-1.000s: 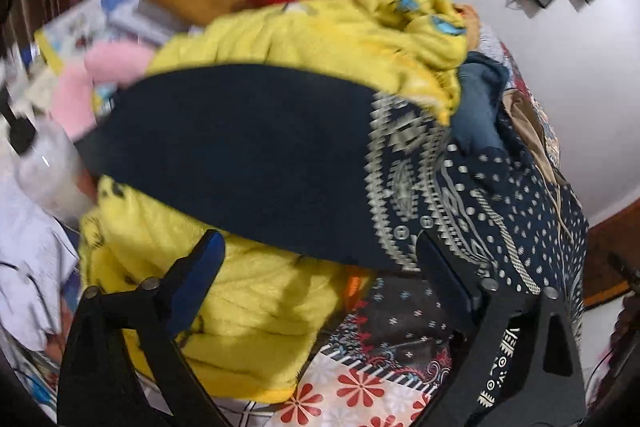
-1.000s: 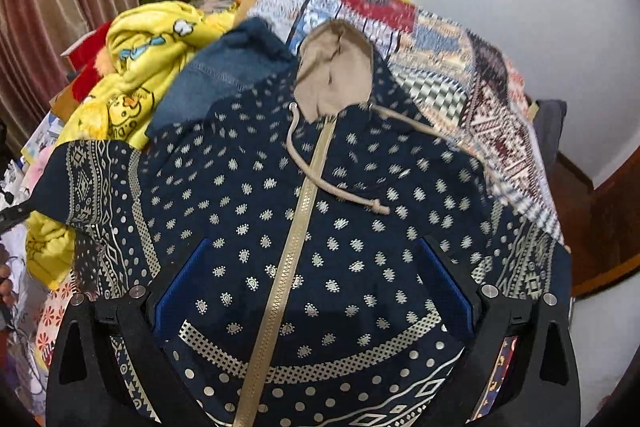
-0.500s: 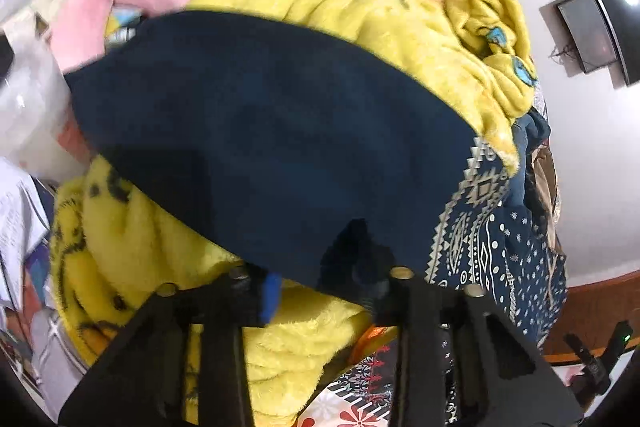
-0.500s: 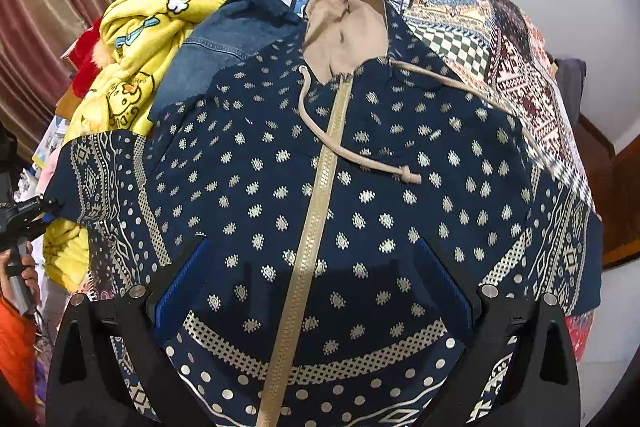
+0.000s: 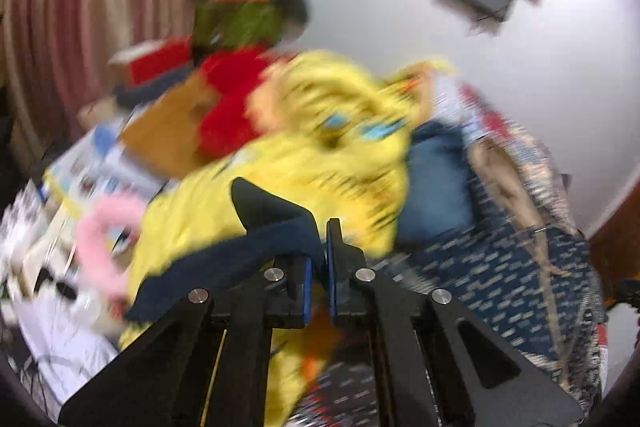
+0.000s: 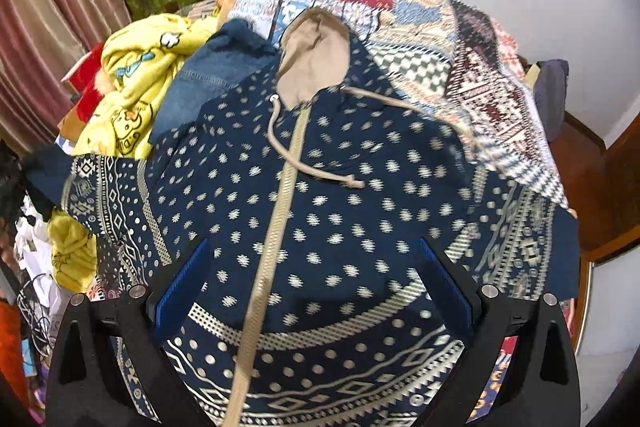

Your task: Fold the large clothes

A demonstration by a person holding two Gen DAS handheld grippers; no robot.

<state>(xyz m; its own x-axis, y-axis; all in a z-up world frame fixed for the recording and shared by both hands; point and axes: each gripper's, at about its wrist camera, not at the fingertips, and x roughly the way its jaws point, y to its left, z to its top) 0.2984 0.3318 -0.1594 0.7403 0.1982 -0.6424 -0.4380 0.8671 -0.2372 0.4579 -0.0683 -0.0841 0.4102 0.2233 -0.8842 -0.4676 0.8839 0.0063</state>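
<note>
Left tool (image 5: 323,251) clamped on hoodie (image 6: 320,211) cuff; right tool (image 6: 316,291) spread wide above hoodie front.

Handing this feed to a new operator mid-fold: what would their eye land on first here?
First the navy patterned hoodie, spread front-up across the bed with its beige zipper running down the middle, the right gripper open above its hem. Next the left gripper, jaws shut on the hoodie's dark sleeve cuff. Behind it sits a yellow cartoon blanket.

Black angular left tool (image 5: 320,259) and right tool (image 6: 312,279), blue finger pads (image 6: 182,287), silver screws.
</note>
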